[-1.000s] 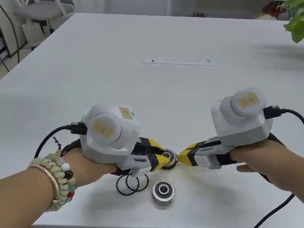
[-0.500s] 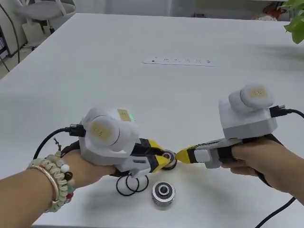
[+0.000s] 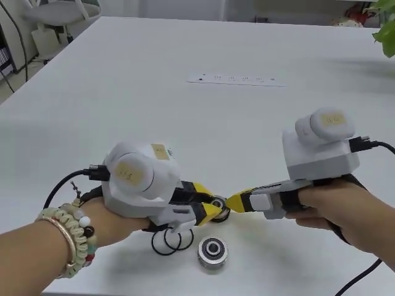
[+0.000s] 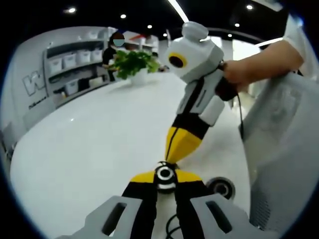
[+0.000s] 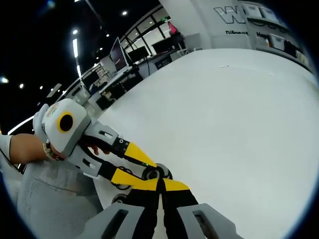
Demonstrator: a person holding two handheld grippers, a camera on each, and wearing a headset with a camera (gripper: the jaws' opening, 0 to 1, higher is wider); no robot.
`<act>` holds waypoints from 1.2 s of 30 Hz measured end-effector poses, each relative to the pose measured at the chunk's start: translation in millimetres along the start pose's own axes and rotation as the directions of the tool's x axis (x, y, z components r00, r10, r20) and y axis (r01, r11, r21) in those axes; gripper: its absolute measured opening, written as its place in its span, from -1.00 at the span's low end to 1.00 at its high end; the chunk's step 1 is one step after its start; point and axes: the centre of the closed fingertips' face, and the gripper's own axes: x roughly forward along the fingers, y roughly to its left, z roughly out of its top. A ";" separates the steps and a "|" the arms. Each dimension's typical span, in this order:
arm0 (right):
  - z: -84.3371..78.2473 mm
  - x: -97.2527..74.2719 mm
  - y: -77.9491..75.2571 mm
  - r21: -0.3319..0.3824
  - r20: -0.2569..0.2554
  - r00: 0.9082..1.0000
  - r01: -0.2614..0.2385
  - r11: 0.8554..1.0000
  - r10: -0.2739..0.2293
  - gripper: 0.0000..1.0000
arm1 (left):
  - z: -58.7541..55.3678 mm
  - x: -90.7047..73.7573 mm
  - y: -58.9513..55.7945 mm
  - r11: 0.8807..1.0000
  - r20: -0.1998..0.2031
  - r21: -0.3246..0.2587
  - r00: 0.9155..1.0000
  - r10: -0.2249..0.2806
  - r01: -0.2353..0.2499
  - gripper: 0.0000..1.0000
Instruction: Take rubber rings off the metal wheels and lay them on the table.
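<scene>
Our left gripper (image 3: 212,208) pinches one metal wheel (image 3: 219,205) just above the desk (image 3: 185,123), near its front edge. Our right gripper (image 3: 232,201) has its jaws pressed together, with the tip right at the wheel's rim. We cannot tell if it has caught any rubber there. If we tug too hard, the wheel may pop out of the left gripper, drop and roll off the desk. If the tip grabs too little rubber, it may slip off with nothing. We count two wheels: the held one and a second wheel (image 3: 212,250) lying on the desk. Beside it lie loose rubber rings (image 3: 167,239), two we think, since they overlap.
</scene>
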 end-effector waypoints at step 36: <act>2.3 3.0 0.7 -0.030 0.001 1.000 0.022 0.999 -0.022 -1.00 | 1.7 0.8 -0.2 0.999 0.004 -0.034 1.000 0.009 -0.009 -0.72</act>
